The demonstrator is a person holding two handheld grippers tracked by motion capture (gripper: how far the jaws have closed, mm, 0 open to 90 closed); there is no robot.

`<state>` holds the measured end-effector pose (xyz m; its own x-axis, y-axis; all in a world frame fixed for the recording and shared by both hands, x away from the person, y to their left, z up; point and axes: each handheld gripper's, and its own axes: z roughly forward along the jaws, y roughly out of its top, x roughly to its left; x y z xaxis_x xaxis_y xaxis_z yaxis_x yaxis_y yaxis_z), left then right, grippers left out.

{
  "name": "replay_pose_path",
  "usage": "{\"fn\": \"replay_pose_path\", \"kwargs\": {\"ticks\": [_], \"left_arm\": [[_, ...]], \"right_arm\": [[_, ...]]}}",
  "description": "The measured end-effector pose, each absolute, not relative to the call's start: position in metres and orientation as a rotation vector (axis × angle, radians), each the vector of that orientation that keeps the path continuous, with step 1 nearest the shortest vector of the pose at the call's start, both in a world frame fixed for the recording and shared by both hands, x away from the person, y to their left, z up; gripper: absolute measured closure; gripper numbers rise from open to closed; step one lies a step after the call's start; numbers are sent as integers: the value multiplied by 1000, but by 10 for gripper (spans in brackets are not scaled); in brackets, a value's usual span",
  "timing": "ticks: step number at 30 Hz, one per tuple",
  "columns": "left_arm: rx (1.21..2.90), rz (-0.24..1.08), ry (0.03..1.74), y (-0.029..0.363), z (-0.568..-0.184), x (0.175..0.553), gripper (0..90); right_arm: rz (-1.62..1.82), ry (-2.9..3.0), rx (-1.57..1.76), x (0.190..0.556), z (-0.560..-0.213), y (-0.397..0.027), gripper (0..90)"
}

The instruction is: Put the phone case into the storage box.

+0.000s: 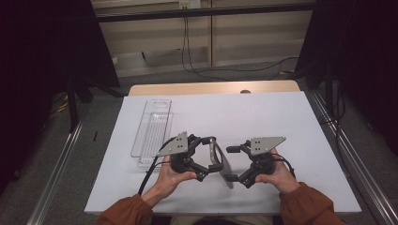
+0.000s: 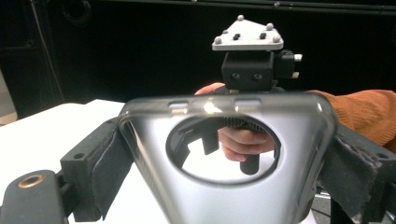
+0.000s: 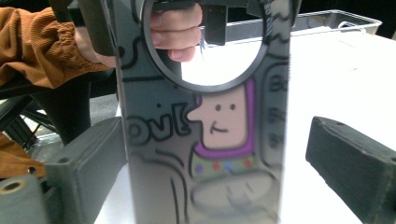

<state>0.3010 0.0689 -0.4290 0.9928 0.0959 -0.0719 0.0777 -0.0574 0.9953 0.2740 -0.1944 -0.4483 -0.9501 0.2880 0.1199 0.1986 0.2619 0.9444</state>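
A grey phone case [image 1: 221,164] with a round hole is held above the white mat, between the two grippers. My left gripper [image 1: 209,158] is shut on it. In the left gripper view both padded jaws press the sides of the case [image 2: 224,200], and the right gripper's grey plate [image 2: 247,37] shows beyond. In the right gripper view the case [image 3: 205,140] shows a cartoon figure outlined in purple. It leans against one jaw of my right gripper [image 3: 219,163], and the other jaw stands apart from it with white mat between. My right gripper [image 1: 233,164] is open.
A clear plastic tray [image 1: 152,126] lies on the white mat [image 1: 272,117] to the left, behind the left hand; it also shows far off as the tray [image 3: 336,18]. The wooden table edge [image 1: 211,87] runs along the back. Metal rails flank the table.
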Motion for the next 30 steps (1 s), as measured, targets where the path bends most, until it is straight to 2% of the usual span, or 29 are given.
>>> {"fn": "replay_pose_path", "kwargs": {"ticks": [4,18,25,30], "left_arm": [[1635,21,143,69,-429,301,112],[1639,63,219,80,-424,306,112],[1629,118,293,82,-423,305,112],[1640,107,288,88,-420,308,112]], "right_arm": [[1779,2390,490,273,-448,-194,13],[1779,2327,550,270,-443,-203,7],[1743,2252,646,268,-443,-213,8],[1707,2193,730,265,-445,-222,10]]}}
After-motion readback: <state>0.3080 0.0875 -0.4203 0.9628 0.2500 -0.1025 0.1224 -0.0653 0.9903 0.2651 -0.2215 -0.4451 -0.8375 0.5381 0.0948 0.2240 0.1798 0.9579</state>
